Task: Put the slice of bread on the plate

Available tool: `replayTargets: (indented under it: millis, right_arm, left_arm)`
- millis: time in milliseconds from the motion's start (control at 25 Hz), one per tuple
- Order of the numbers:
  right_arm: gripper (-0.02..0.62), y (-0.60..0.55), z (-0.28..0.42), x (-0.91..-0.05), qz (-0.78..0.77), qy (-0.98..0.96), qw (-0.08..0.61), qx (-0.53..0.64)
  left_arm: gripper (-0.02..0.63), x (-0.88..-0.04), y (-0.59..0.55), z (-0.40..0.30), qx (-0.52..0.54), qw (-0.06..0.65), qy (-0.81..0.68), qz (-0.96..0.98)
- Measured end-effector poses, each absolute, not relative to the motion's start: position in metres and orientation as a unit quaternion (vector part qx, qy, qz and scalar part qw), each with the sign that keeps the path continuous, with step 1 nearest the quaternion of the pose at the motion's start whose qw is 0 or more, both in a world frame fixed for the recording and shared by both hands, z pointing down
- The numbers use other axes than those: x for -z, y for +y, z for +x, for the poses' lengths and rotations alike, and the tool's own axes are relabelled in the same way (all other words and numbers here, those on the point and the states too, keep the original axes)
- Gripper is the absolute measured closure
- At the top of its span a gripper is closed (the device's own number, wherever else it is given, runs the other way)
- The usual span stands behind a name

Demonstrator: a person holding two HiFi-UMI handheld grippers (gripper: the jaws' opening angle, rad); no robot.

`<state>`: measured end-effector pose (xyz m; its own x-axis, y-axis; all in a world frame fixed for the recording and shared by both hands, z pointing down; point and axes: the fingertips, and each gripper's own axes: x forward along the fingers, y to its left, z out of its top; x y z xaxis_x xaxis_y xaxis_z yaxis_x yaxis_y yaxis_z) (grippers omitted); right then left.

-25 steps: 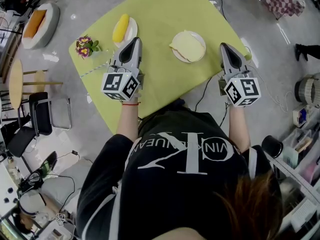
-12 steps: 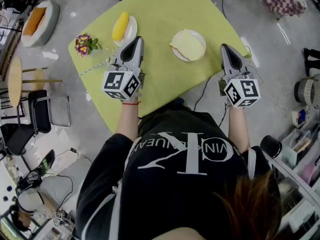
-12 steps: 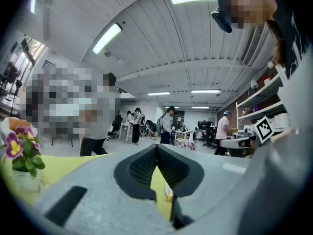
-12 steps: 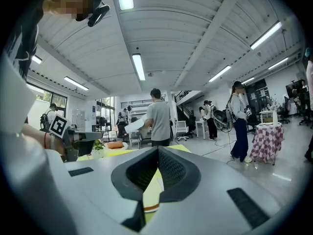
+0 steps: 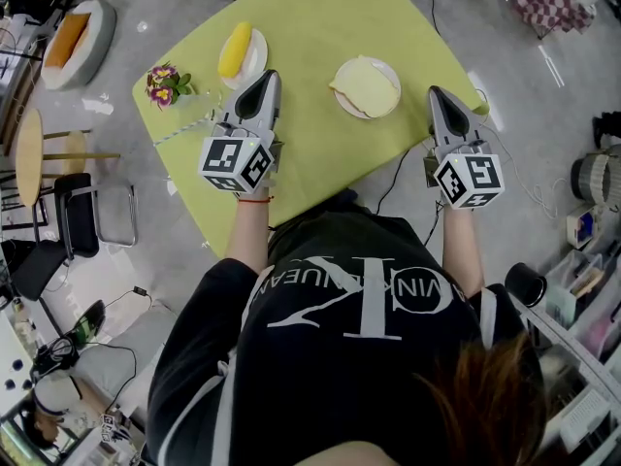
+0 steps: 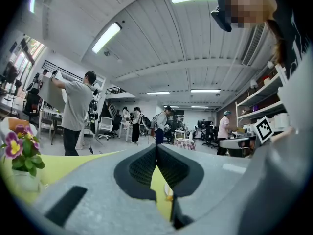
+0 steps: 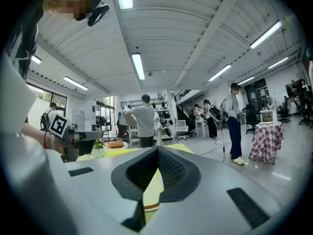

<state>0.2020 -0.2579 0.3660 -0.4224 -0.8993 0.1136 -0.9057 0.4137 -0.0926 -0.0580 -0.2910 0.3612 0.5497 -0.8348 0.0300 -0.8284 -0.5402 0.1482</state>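
both claws closed tight with nothing between the jaws: left gripper (image 5: pixel 266 77) and right gripper (image 5: pixel 436 92) held level at the near side of the yellow-green table (image 5: pixel 310 22). slice of bread (image 5: pixel 366 87) already flat on the white plate (image 5: pixel 385 67), between the two gripper tips and apart from both. farther left, a second plate (image 5: pixel 258 59) with a yellow food item (image 5: pixel 234 52), near a small pot of flowers (image 5: pixel 163 86).

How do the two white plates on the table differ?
The plate by the flowers holds a long yellow food; the other plate holds a flat, pale slice of bread. The bread nearly covers its plate; the yellow food leaves one side bare. Both are white and round.
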Motion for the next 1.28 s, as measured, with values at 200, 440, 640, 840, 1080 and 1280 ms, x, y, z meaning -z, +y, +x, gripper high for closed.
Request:
replayTargets:
  millis: [200,440,640,840,1080,1280]
  right_arm:
    - [0.598,-0.257,0.201,-0.365,0.535,-0.841,0.023,-0.069]
    - [0.598,-0.257,0.200,-0.367,0.532,-0.844,0.026,-0.068]
    - [0.598,-0.258,0.201,-0.370,0.533,-0.843,0.025,-0.072]
    - [0.597,-0.260,0.202,-0.372,0.531,-0.843,0.026,-0.078]
    - [0.597,-0.260,0.202,-0.375,0.529,-0.844,0.027,-0.082]
    - [0.597,-0.264,0.201,-0.378,0.529,-0.844,0.028,-0.087]
  left_arm:
    - [0.600,-0.360,-0.289,-0.058,0.023,0.072,-0.476,0.876]
    - [0.600,-0.360,-0.288,-0.059,0.023,0.073,-0.478,0.875]
    - [0.600,-0.363,-0.290,-0.059,0.021,0.075,-0.477,0.875]
    - [0.600,-0.364,-0.292,-0.057,0.018,0.078,-0.476,0.876]
    - [0.600,-0.366,-0.292,-0.057,0.017,0.080,-0.476,0.875]
    - [0.600,-0.367,-0.295,-0.057,0.016,0.080,-0.477,0.875]
